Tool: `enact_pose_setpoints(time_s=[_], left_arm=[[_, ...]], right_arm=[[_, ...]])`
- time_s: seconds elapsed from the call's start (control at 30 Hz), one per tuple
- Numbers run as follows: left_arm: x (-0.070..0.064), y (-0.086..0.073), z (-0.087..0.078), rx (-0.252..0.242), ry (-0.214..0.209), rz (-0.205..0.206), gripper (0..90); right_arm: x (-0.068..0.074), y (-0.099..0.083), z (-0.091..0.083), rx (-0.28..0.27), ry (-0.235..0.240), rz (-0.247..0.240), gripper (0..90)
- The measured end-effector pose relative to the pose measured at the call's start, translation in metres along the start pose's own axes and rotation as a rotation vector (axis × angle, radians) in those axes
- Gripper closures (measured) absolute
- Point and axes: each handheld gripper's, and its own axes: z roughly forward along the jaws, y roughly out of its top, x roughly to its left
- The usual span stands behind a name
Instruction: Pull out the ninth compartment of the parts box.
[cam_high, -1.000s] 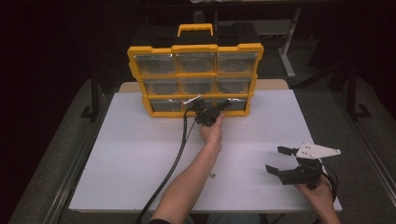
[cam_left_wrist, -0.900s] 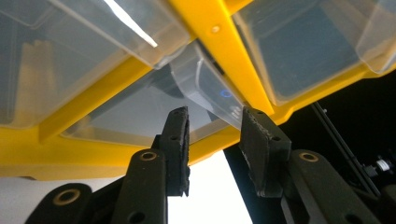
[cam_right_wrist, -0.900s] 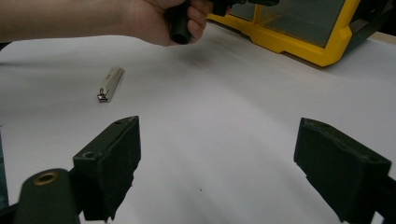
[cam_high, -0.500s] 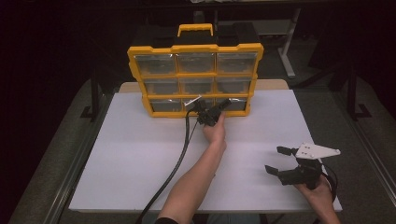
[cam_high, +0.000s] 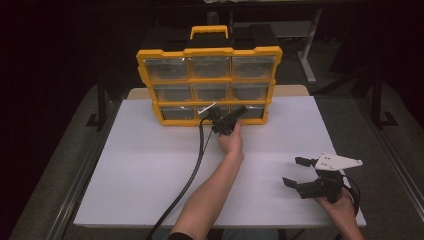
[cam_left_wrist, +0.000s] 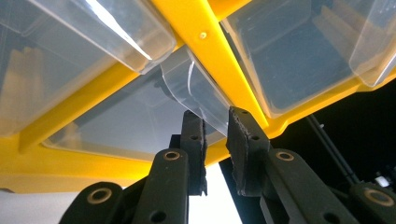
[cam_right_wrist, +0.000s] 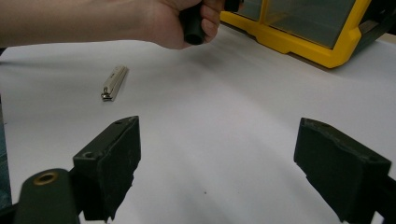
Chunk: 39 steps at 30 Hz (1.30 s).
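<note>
Both grippers: black two-jaw units, brass-coloured pivot bushings behind the jaws. Left gripper (cam_left_wrist: 215, 135) pads (cam_left_wrist: 243, 154) flat, rough-edged, small holes in the face. Thick black cable (cam_high: 192, 175) trails behind it. Right gripper (cam_high: 300, 172) has grey three-cornered plate (cam_high: 337, 161) above the jaws. Forearms bare, no sleeves.

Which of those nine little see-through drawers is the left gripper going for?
The bottom-row middle drawer. The left gripper has its fingers either side of that drawer's clear pull tab; the other eight drawers have nothing near them.
</note>
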Motion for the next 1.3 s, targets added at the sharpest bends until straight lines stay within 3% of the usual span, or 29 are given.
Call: enact_pose_setpoints(time_s=[0.47,0.7,1.3], left_arm=[[0.0,-0.003,-0.004,-0.024,0.006,-0.035,78.2],[0.001,-0.006,-0.008,-0.03,-0.015,-0.052,80.0],[-0.001,-0.013,-0.022,-0.021,-0.036,-0.054,81.2]], right_arm=[[-0.001,0.0,0.001,0.0,0.004,-0.002,13.9],[-0.002,0.002,0.004,0.003,0.005,0.002,13.9],[-0.001,0.001,0.004,0.005,0.007,-0.004,13.9]])
